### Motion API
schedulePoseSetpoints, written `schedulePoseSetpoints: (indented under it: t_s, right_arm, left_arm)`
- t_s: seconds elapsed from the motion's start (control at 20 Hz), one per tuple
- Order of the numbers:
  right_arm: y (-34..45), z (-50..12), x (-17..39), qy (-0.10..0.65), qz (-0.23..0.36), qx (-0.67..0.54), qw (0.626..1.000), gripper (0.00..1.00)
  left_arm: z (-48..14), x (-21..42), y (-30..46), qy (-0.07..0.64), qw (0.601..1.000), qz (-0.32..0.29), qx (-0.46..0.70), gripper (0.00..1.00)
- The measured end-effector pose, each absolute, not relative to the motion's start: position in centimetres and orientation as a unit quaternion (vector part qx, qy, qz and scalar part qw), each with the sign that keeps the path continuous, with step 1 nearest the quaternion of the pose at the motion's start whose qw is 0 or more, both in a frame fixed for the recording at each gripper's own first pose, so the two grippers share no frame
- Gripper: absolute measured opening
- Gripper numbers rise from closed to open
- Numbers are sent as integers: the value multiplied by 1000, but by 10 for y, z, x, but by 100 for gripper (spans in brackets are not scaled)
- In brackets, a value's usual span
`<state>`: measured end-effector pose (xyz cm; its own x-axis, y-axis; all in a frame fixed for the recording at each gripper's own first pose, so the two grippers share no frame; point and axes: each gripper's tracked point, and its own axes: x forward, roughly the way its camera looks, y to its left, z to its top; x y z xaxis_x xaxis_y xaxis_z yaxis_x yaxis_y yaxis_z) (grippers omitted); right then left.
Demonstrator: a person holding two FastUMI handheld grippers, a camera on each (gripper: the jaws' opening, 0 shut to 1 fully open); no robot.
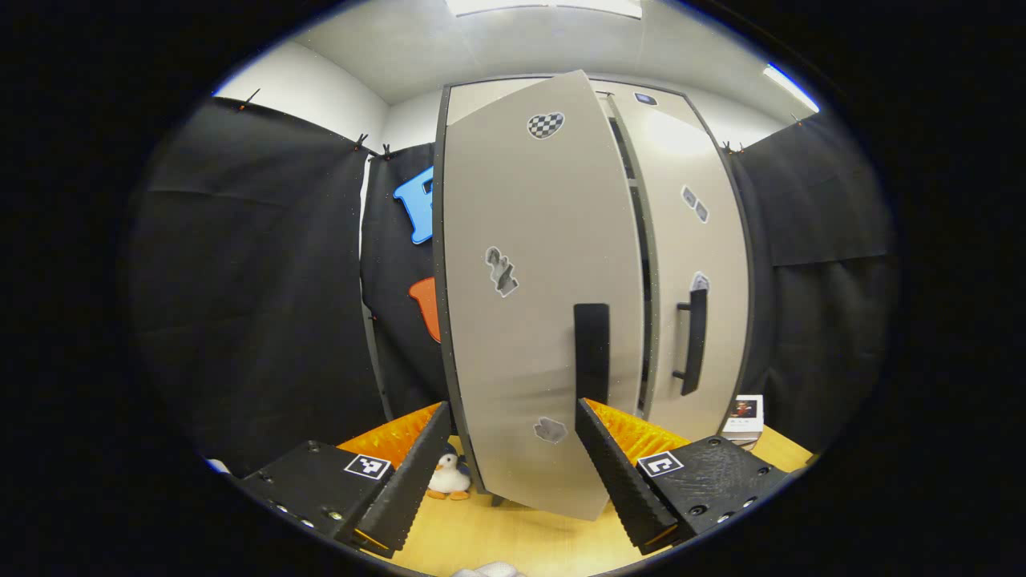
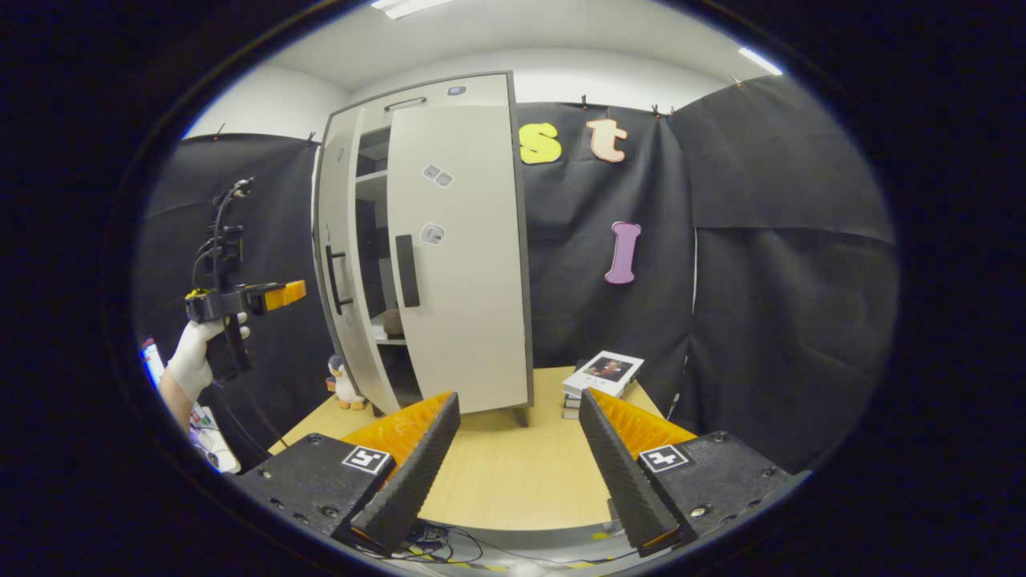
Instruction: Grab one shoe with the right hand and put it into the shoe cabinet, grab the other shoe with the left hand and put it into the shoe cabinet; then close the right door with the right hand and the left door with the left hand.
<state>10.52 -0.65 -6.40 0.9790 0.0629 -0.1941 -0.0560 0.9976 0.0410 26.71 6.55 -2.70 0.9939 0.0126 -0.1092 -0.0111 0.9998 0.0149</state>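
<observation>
Left door ajar, seemingly just beyond left hand-held gripper

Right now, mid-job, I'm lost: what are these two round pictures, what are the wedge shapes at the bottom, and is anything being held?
There is no robot arm here. A person holds a two-finger tool in each hand, and a camera rides on each one. The wedges at the bottom are that tool's own fingers.

In the left gripper view, the left tool is open and empty, close to the cabinet's left door, which is ajar. The right door looks closed.

The right gripper view looks from farther back: the right tool is open and empty too. It shows the shoe cabinet standing on the wooden table, a toy penguin beside it, a stack of books, and the gloved hand holding the other tool.
</observation>
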Motion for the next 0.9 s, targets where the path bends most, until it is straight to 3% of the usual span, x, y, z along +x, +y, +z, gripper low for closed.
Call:
schedulePoseSetpoints:
  t_s: [0.55, 0.9]
  right_arm:
    - [25, -26, 97, 49, 37, 32, 998, 98]
    - [38, -24, 88, 33, 42, 10, 999, 98]
  left_arm:
    - [-12, 131, 48, 52, 998, -23, -15, 96]
    - [-25, 84, 55, 64, 998, -12, -21, 96]
